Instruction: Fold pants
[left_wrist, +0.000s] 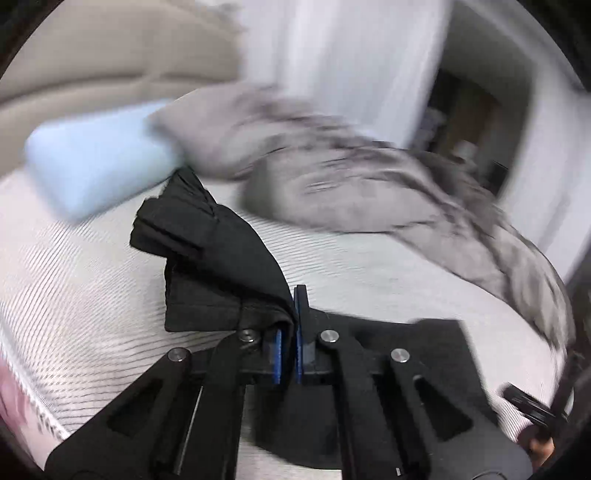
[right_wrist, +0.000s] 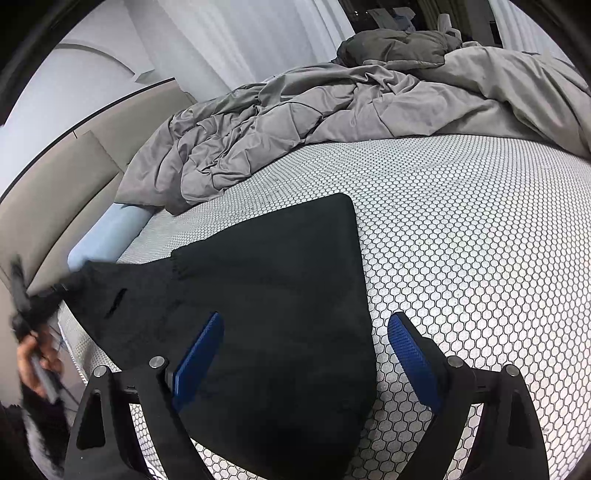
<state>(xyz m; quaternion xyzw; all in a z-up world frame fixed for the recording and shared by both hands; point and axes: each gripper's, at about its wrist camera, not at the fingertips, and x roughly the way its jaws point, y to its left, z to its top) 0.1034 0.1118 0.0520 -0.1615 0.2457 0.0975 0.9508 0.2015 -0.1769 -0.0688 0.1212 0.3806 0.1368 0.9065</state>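
Left gripper (left_wrist: 290, 332) clamped on bunched far-left end of black fabric pants (right_wrist: 266, 295), long axis running left-right; right gripper (right_wrist: 306, 354) spread wide, hovering over near-right end, closer.

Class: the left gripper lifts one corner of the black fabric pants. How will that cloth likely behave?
Probably floppy: the black fabric pants bunch into pleats at the left gripper. Likely light, since one pinch raises them. The flat part on the honeycomb-patterned mattress cover may drag.

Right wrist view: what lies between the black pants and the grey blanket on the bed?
Only bare mattress cover with its honeycomb pattern lies between the black pants and the grey blanket. The right wrist view shows this sharply.
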